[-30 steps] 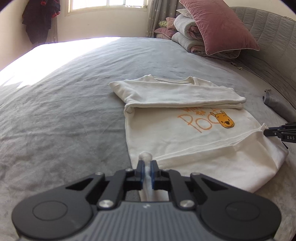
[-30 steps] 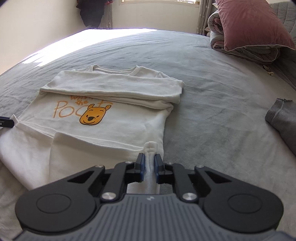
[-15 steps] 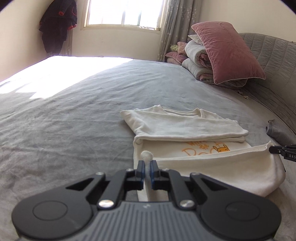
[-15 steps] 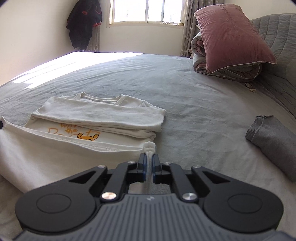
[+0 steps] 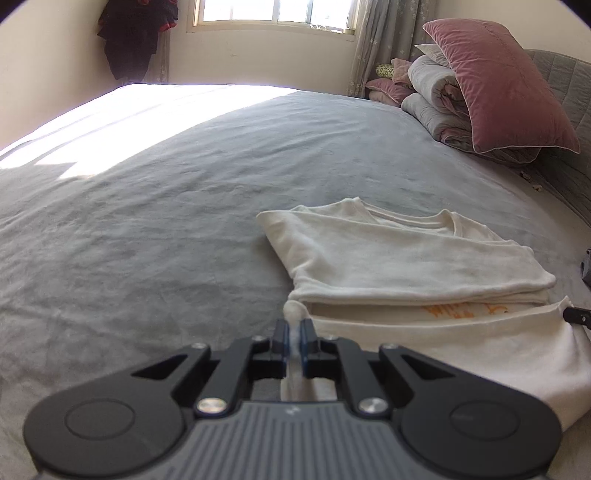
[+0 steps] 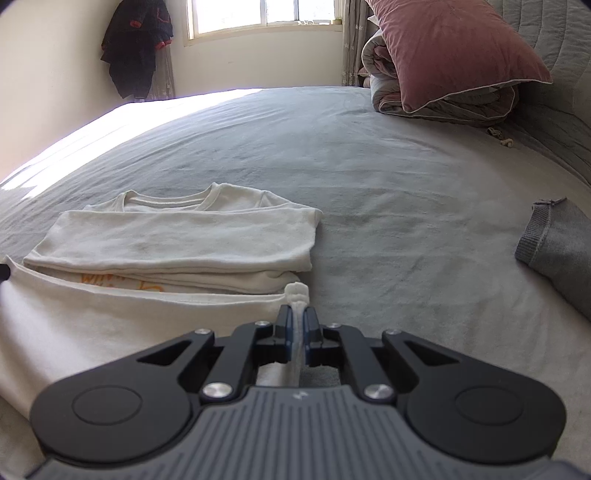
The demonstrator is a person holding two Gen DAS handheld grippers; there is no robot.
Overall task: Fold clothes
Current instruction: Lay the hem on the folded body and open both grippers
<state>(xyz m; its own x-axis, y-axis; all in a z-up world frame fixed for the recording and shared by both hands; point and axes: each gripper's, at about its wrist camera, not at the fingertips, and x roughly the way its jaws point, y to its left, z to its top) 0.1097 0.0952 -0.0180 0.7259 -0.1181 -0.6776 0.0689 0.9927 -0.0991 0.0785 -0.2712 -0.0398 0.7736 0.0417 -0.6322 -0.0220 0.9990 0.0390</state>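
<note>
A cream T-shirt (image 5: 406,258) with orange print lies on the grey bed, its upper part folded into a flat band. My left gripper (image 5: 293,334) is shut on the hem's left corner, a nub of cloth poking out past the pads. In the right wrist view the same T-shirt (image 6: 177,240) lies ahead and to the left, and my right gripper (image 6: 297,325) is shut on the hem's right corner. The lifted hem stretches between both grippers and hides most of the orange print (image 6: 110,282). The right gripper's tip (image 5: 576,315) shows at the left wrist view's right edge.
The grey bedspread (image 5: 147,221) spreads wide to the left and beyond the shirt. A pink pillow (image 6: 450,48) on folded quilts sits by the padded headboard. A folded grey garment (image 6: 554,243) lies to the right. Dark clothes (image 5: 136,33) hang on the far wall.
Both grippers carried the bottom hem up and toward the collar, so the lower half now covers the bear picture and most of the orange lettering. Their grip on the corners has not changed.
</note>
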